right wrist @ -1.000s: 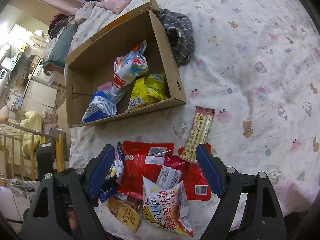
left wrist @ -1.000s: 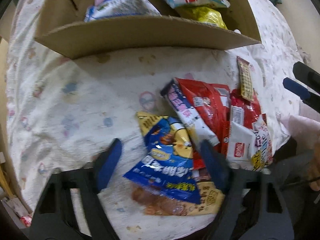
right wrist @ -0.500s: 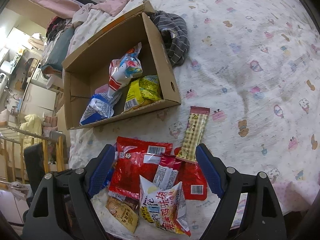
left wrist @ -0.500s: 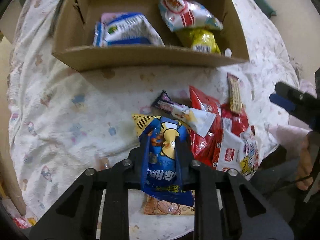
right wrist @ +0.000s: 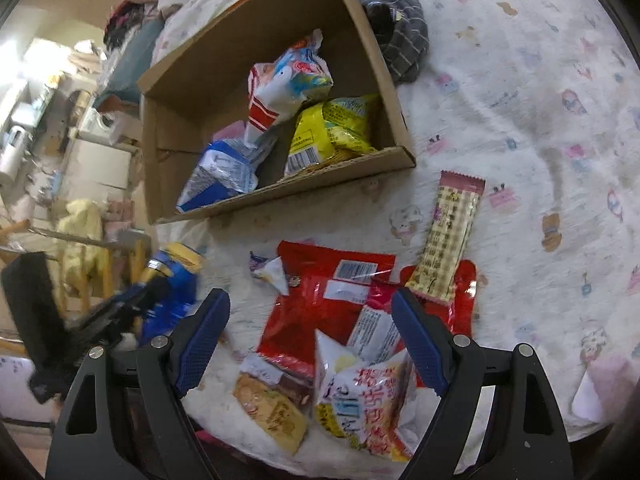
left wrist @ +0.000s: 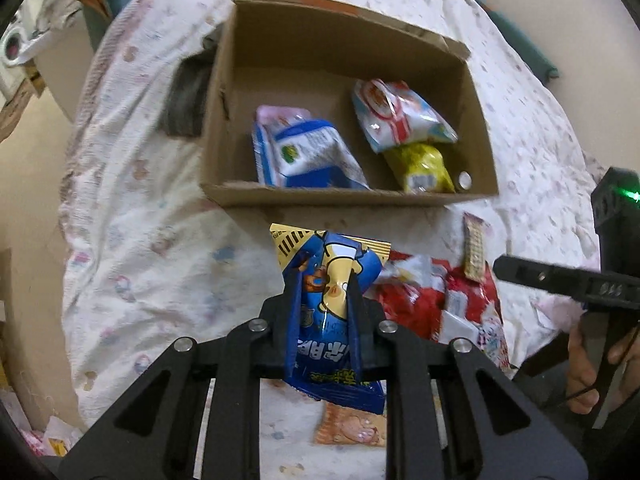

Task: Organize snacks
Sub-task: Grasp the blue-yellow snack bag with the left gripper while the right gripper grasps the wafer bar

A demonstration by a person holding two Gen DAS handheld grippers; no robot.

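The left tool is clamped on a blue snack bag, held off the bed; the bag's lower end hides part of an orange packet. The right tool stands apart above the red packets, holding nothing. A checked bar overlaps them. Farther off, the cardboard box holds blue-white, red-white and yellow bags, partly cut off by its near wall.
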